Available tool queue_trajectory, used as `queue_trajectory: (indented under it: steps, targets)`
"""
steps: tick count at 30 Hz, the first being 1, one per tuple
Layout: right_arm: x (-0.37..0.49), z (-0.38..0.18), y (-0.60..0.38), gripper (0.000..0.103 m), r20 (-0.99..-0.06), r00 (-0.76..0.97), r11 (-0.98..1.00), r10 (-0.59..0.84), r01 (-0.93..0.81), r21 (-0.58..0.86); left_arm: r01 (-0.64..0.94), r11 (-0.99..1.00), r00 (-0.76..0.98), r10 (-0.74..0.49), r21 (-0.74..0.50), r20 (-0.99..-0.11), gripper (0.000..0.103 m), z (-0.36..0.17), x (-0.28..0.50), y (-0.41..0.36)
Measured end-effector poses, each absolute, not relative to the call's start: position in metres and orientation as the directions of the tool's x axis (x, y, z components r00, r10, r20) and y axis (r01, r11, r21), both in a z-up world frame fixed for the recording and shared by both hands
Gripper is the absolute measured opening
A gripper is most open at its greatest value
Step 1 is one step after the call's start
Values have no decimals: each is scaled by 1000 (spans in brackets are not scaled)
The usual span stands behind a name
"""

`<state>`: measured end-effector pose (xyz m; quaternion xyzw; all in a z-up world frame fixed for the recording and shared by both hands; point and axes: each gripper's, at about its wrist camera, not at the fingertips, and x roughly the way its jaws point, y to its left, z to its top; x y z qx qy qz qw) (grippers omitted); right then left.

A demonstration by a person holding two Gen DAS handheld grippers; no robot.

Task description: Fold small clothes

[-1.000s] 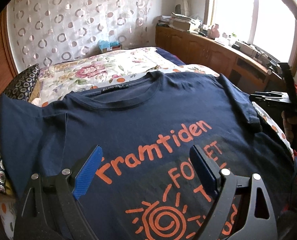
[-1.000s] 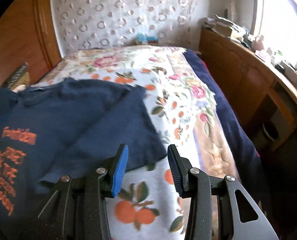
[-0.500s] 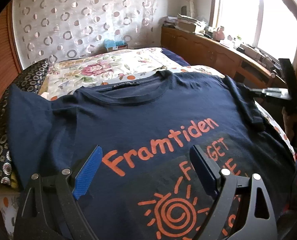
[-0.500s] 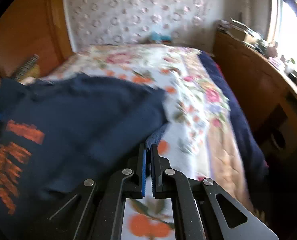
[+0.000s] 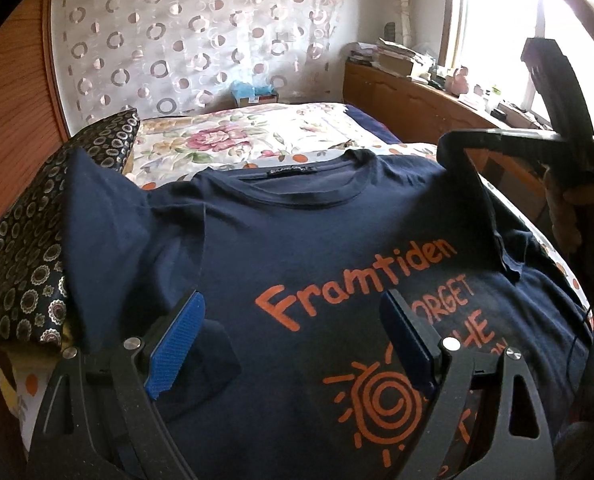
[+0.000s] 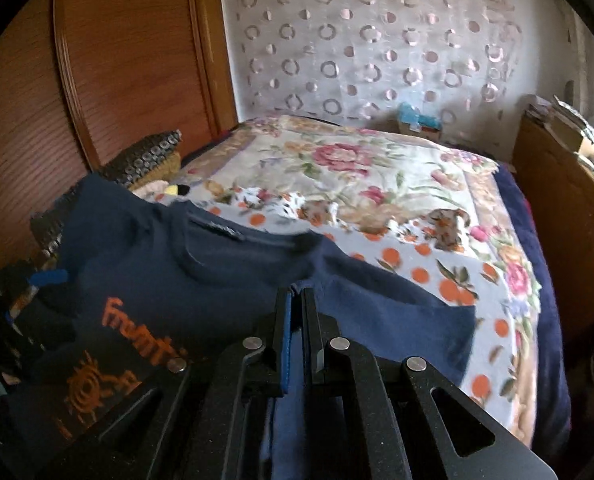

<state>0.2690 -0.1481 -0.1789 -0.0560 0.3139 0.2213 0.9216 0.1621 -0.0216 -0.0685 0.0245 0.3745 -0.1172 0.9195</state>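
Observation:
A navy T-shirt (image 5: 297, 240) with orange "Framtiden" print lies face up on the bed. My left gripper (image 5: 293, 340) is open and hovers low over the shirt's chest, touching nothing. My right gripper (image 6: 295, 320) is shut on the shirt's right sleeve (image 6: 377, 312) and holds it lifted. In the left wrist view the right gripper (image 5: 457, 148) shows at the upper right, pulling the sleeve (image 5: 477, 200) up and inward over the shirt. The left sleeve (image 5: 97, 220) lies spread on a dark patterned pillow.
The bed has a floral cover (image 6: 377, 184). A dark patterned pillow (image 5: 29, 248) lies at the left edge. A wooden wardrobe (image 6: 129, 80) stands at the left. A wooden cabinet (image 5: 409, 100) with clutter runs along the right under the window.
My right gripper closed on the right sleeve and lifted it up and toward the shirt's middle. My left gripper stayed open and drew back a little toward the hem.

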Motion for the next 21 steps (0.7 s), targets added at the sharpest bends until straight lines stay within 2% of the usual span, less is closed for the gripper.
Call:
queue_trajectory:
  steps: [1, 3, 8, 21]
  targets:
    - [271, -179, -146, 7, -599, 706, 895, 377, -445, 40, 233, 972, 692, -197, -44, -694, 89, -69, 162, -21]
    - [268, -180, -153, 22, -599, 721, 905, 350, -425, 16, 231, 972, 693, -197, -46, -694, 89, -69, 162, -20]
    - [249, -183, -166, 22, -598, 740, 920, 307, -391, -12, 238, 970, 695, -206, -49, -689, 89, -69, 163, -21]
    - [192, -244, -171, 22, -719, 647, 933, 253, -360, 4, 278, 959, 683, -240, -58, -689, 89, -71, 154, -33]
